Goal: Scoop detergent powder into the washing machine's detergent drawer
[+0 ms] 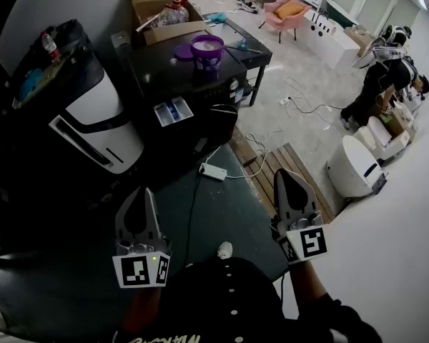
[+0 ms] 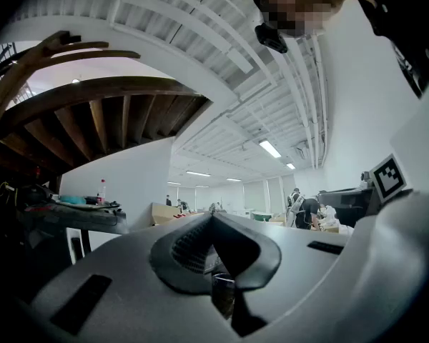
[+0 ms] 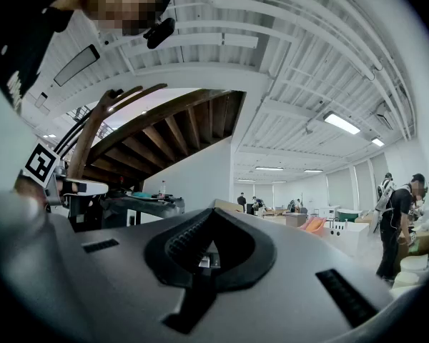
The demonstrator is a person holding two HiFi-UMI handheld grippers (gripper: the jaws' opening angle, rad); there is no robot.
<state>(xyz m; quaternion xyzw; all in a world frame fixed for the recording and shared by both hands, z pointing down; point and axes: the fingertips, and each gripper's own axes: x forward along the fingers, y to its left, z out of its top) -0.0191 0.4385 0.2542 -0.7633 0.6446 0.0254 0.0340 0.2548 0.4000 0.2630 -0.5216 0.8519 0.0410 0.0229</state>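
Note:
The black washing machine (image 1: pixel 222 113) stands far ahead in the head view, its detergent drawer (image 1: pixel 173 111) pulled out at the front left with blue and white compartments showing. On its top sit a purple detergent tub (image 1: pixel 207 51), open with white powder inside, and a purple lid (image 1: pixel 183 51) beside it. My left gripper (image 1: pixel 139 193) and right gripper (image 1: pixel 286 175) are held low and near my body, well short of the machine. Both are shut with nothing between the jaws, as the left gripper (image 2: pixel 213 219) and right gripper (image 3: pixel 213 213) also appear in their own views.
A white appliance (image 1: pixel 93 120) stands left of the machine. A power strip (image 1: pixel 213 171) and its cables lie on the dark mat, with a wooden pallet (image 1: pixel 279 166) to the right. A round white unit (image 1: pixel 354 166) and a bending person (image 1: pixel 382 77) are at the right, a cardboard box (image 1: pixel 157 2) behind.

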